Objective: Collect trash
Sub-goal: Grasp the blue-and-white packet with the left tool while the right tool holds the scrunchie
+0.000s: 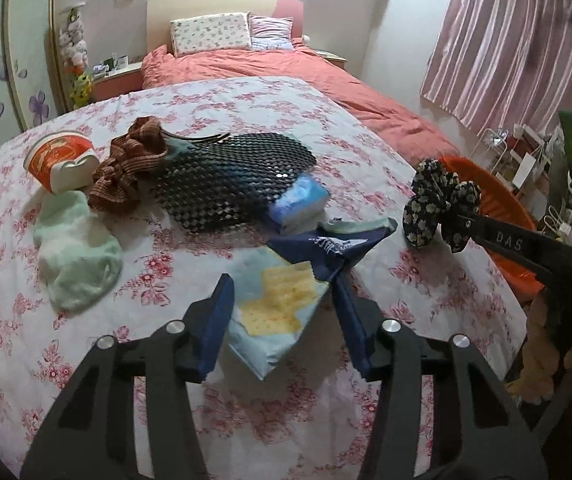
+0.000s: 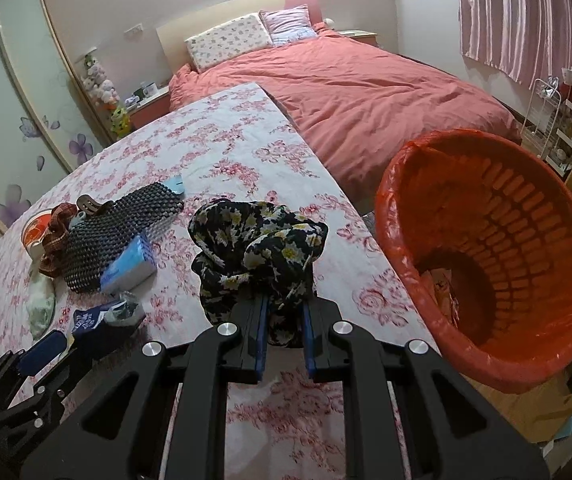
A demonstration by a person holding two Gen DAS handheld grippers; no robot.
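A cracker wrapper [image 1: 281,304], pale blue with a dark blue torn end, lies on the floral sheet [image 1: 213,412]. It sits between the fingers of my left gripper [image 1: 281,300], its edges close to both blue pads, and I see no firm squeeze. The right gripper [image 2: 281,320] is shut on a black floral cloth [image 2: 253,248], held above the sheet just left of the orange basket [image 2: 486,240] with its red liner. In the left wrist view that cloth [image 1: 438,208] hangs from the right gripper [image 1: 460,214] in front of the basket [image 1: 502,204].
On the sheet lie a noodle cup [image 1: 57,160], a brown scrunchie [image 1: 125,168], a black woven pouch [image 1: 233,176], a blue tissue pack [image 1: 298,204] and a pale green cloth [image 1: 77,256]. A red duvet [image 2: 366,92] covers the bed behind. Shelves [image 2: 558,128] stand at right.
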